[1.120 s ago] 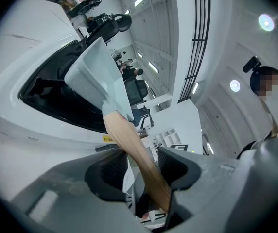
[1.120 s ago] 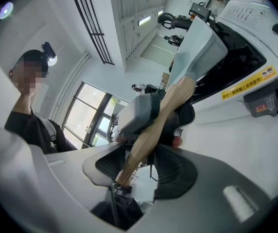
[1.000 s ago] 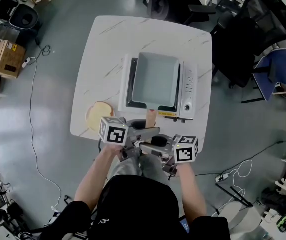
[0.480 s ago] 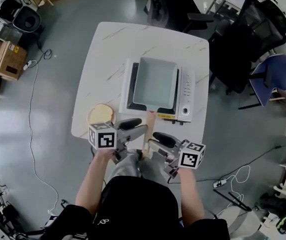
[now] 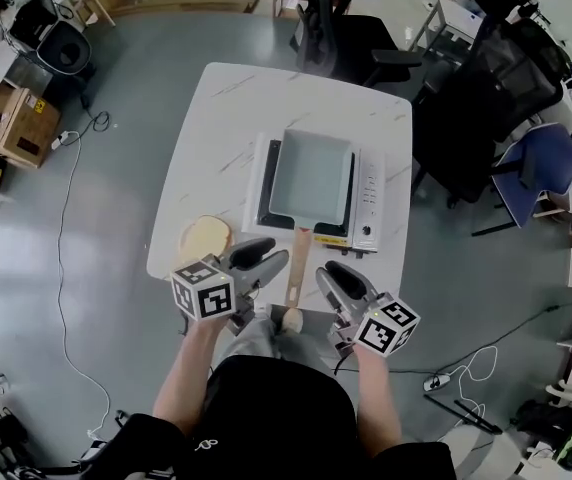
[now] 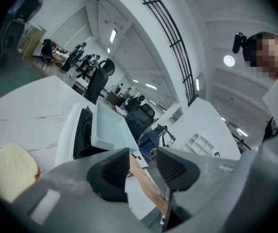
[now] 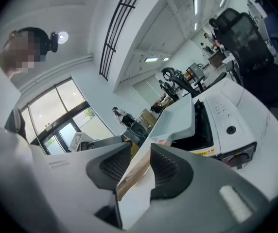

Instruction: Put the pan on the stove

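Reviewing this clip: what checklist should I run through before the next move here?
1. Pan on stove: ok, it rests on the burner.
2. Left gripper released: ok. Jaws just closed slightly but stand apart; the handle shows through the gap, untouched.
3. Right gripper released: ok. Jaws just closed partway; the handle shows in the gap, pads off it.
4. Handle within table: not ok, its end overhangs the near edge.
5. Bread slice clear of stove: ok.
6. Knob setting: cannot tell.

Bright even light, fisheye-warped edges
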Action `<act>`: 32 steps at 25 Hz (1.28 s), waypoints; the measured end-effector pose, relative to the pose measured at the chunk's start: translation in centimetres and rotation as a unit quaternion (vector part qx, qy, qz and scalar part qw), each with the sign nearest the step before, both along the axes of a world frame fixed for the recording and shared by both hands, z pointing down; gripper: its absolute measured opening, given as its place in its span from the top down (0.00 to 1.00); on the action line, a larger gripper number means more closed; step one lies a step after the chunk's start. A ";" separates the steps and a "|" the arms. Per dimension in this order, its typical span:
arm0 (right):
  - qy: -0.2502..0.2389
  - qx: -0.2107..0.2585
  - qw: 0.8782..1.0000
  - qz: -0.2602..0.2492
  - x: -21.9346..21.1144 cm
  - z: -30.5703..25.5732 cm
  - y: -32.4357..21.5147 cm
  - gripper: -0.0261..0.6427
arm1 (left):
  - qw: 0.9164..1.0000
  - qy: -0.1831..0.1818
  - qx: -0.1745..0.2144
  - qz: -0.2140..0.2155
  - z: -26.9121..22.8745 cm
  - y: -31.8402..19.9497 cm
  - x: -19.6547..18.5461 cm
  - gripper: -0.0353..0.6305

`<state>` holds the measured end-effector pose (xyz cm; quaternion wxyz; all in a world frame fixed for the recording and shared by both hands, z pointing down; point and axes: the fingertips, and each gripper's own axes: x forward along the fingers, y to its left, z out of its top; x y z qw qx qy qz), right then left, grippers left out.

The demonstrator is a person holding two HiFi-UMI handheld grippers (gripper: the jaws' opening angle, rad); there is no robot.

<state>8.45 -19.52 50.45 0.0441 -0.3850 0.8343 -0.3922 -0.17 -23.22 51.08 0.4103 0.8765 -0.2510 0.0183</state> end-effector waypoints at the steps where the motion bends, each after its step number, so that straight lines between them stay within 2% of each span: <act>1: 0.007 0.010 1.000 0.008 0.2 -0.5 -0.1 0.80 | 1.000 -0.008 0.014 -0.005 -0.4 0.0 0.0 0.69; 6: 0.054 0.048 0.996 0.049 1.4 -2.1 -0.6 0.84 | 0.997 -0.036 0.072 -0.021 -2.5 0.3 0.1 0.77; 10: 0.070 0.061 0.991 0.093 2.5 -2.9 -1.0 0.94 | 0.991 -0.061 0.111 -0.034 -3.8 0.5 0.1 0.82; 13: 0.085 0.076 0.987 0.114 2.9 -3.8 -1.1 0.96 | 0.987 -0.076 0.137 -0.037 -4.6 0.7 0.3 0.84; 17: 0.092 0.090 0.982 0.137 3.5 -4.8 -1.1 0.96 | 0.980 -0.090 0.170 -0.053 -5.9 1.0 0.2 0.94; 22: 0.121 0.122 0.971 0.169 4.3 -6.9 -1.1 0.97 | 0.975 -0.098 0.185 -0.075 -6.7 1.3 0.4 0.94; 28: 0.150 0.161 0.961 0.169 3.8 -9.1 -0.9 0.97 | 0.960 -0.118 0.210 -0.143 -8.2 0.7 -0.1 0.95; 32: 0.161 0.182 0.956 0.167 3.3 -10.1 -0.8 0.97 | 0.955 -0.129 0.226 -0.140 -8.6 1.2 0.9 0.95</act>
